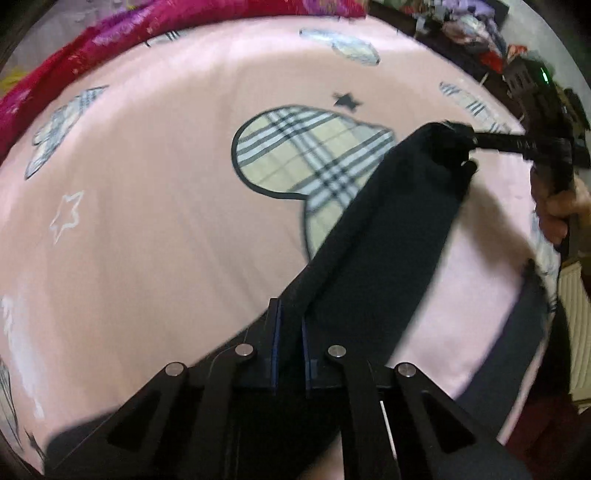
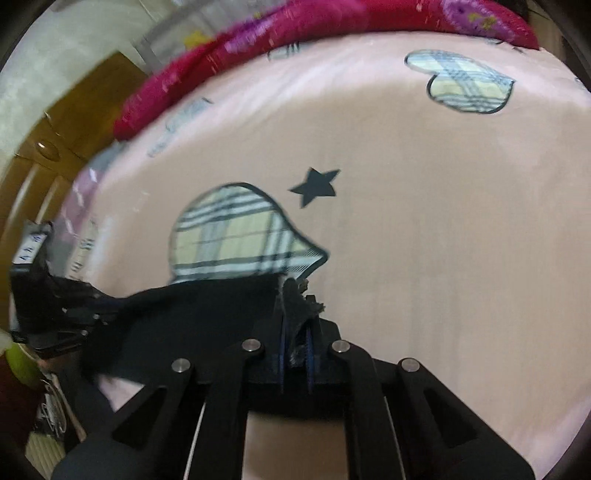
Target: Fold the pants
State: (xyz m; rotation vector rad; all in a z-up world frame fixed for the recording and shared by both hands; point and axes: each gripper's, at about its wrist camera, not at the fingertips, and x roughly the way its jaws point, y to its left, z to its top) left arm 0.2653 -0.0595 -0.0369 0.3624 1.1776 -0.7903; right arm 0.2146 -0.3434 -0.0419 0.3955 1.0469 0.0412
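Dark pants (image 1: 388, 229) stretch as a taut band over a pink bed sheet (image 1: 147, 206). My left gripper (image 1: 290, 314) is shut on one end of the band, with cloth pinched between its blue pads. At the other end, a hand (image 1: 561, 210) holds my right gripper (image 1: 458, 147), which is clamped on the fabric. In the right wrist view the right gripper (image 2: 295, 314) is shut on a bunched, frayed edge of the pants (image 2: 203, 314). The left gripper (image 2: 92, 306) grips the cloth at the far left there.
The sheet carries plaid hearts (image 1: 310, 155) and a dark star (image 2: 316, 186). A red and magenta blanket (image 2: 240, 62) lies along the far side of the bed. A heap of clothes (image 1: 476, 33) sits beyond the bed's corner. A wooden cabinet (image 2: 62, 122) stands at the left.
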